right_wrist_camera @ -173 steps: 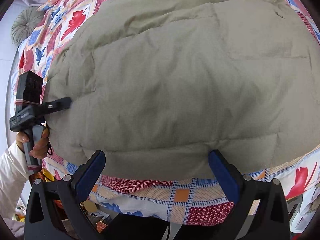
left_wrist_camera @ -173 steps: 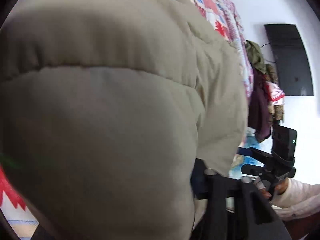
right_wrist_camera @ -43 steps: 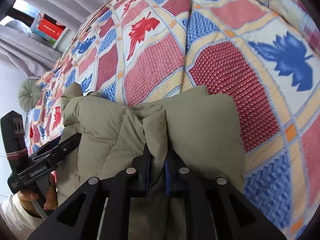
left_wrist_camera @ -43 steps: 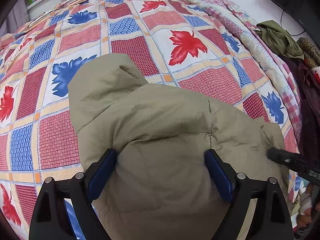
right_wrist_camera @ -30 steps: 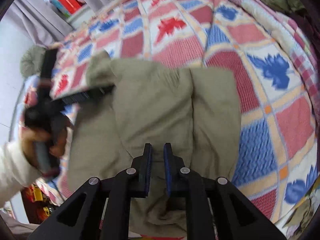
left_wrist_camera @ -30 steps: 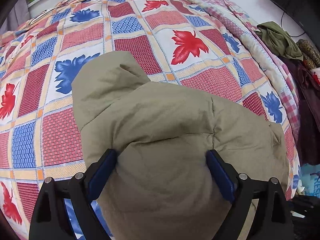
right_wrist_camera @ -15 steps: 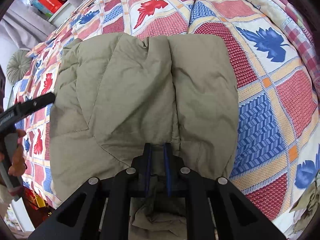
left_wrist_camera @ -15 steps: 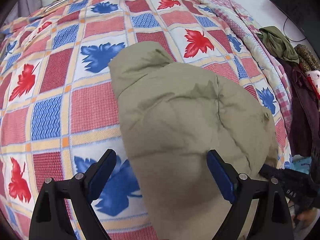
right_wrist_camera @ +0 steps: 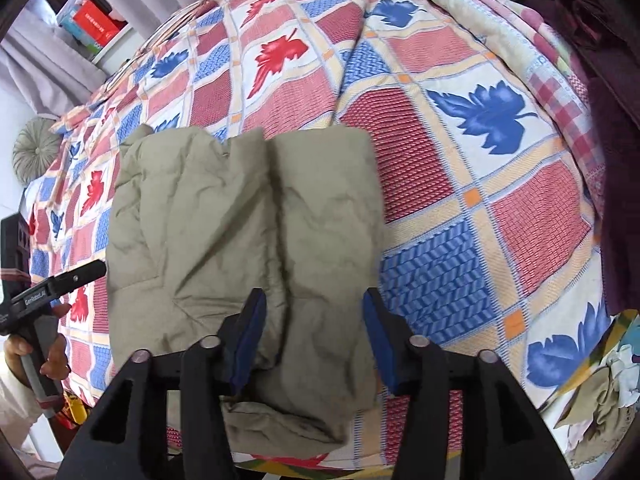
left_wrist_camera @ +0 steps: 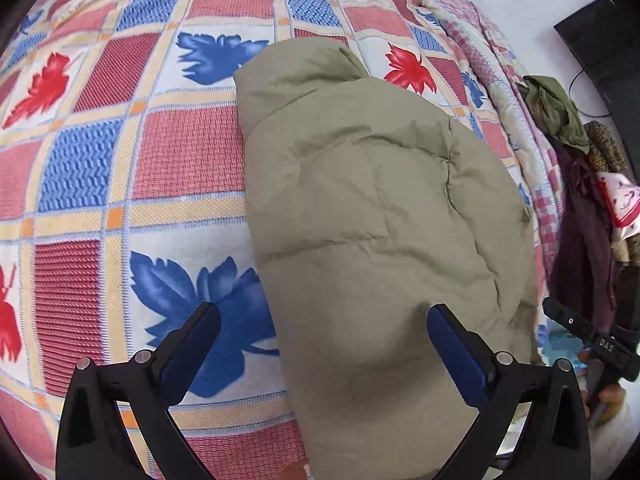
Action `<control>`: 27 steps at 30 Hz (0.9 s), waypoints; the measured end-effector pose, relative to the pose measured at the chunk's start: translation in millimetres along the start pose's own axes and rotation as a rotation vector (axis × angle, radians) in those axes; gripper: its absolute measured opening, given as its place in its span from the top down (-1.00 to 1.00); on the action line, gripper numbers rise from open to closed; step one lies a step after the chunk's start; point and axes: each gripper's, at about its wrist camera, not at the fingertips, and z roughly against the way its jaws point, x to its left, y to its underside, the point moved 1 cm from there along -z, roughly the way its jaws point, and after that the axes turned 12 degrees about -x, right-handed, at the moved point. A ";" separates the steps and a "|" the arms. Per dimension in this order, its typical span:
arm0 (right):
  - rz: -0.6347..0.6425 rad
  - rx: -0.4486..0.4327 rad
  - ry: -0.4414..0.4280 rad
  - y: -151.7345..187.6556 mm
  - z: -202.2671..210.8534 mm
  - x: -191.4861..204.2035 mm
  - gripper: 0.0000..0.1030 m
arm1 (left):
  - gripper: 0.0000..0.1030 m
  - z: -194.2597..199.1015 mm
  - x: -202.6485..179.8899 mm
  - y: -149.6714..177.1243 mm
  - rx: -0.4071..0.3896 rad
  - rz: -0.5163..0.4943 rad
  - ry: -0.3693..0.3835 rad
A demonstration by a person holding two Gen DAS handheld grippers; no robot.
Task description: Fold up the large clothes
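Garment: olive-green quilted padded jacket [right_wrist_camera: 248, 240], folded into a compact block, lying on the bed with the red-and-blue leaf-patterned checked bedspread [right_wrist_camera: 460, 208], near its front edge.
Right gripper [right_wrist_camera: 312, 328]: a second ago clenched on a pinch of the jacket; now its jaws are opening, fabric lies between them but the pads no longer press it. Released.
Left gripper [left_wrist_camera: 320, 344]: jaws spreading to full width, holding nothing; it has shifted sideways so it straddles the jacket's left edge.
Change: both grips are off; the jacket rests unsupported.
Meaning: the fold appears set down; judged near completion, with only smoothing or squaring left.
Person: a hand [right_wrist_camera: 48, 360] holds the left gripper's handle.
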 end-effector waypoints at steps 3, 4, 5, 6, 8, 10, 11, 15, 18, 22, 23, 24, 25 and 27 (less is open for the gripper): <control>-0.057 -0.009 -0.057 -4.8 -2.0 -19.8 -0.58 | -1.00 -6.6 7.1 1.2 0.030 0.036 0.054; -0.074 -0.006 -0.068 -6.1 -4.8 -24.5 -0.58 | -1.00 -8.9 9.5 1.6 0.037 0.047 0.067; -0.096 -0.002 -0.089 -7.1 -8.1 -31.0 -0.58 | -1.00 -11.5 12.4 2.9 0.045 0.060 0.085; -0.113 0.004 -0.105 -8.4 -11.9 -35.3 -0.58 | -1.00 -14.2 14.9 3.8 0.054 0.076 0.105; -0.147 0.021 -0.138 -8.7 -19.6 -44.4 -0.61 | -1.00 -19.0 20.1 5.5 0.069 0.113 0.149; -0.182 0.045 -0.182 -7.9 -28.9 -52.0 -0.90 | -1.00 -23.6 24.8 7.2 0.083 0.146 0.197; -0.198 0.054 -0.209 -7.5 -33.1 -55.0 -1.00 | -1.00 -25.2 27.6 7.8 0.087 0.161 0.217; -0.258 0.088 -0.307 -4.5 -51.2 -62.9 -1.00 | -1.00 -35.3 40.6 10.5 0.112 0.233 0.307; -0.277 0.113 -0.350 -3.1 -65.5 -65.0 -1.00 | -1.00 -43.9 49.1 12.4 0.124 0.254 0.334; -0.296 0.147 -0.415 -3.5 -86.3 -63.7 -1.00 | -1.00 -56.2 49.0 12.7 0.142 0.273 0.404; -0.298 0.153 -0.434 -5.0 -90.8 -61.5 -1.00 | -1.00 -59.4 48.6 12.0 0.142 0.277 0.415; -0.301 0.162 -0.455 -5.8 -97.3 -58.4 -1.00 | -1.00 -62.3 47.8 11.6 0.140 0.283 0.427; -0.305 0.170 -0.473 -6.8 -103.3 -55.3 -1.00 | -1.00 -64.7 47.2 10.6 0.137 0.288 0.433; -0.309 0.187 -0.513 -9.4 -113.5 -48.3 -1.00 | -1.00 -67.9 46.6 7.5 0.129 0.302 0.447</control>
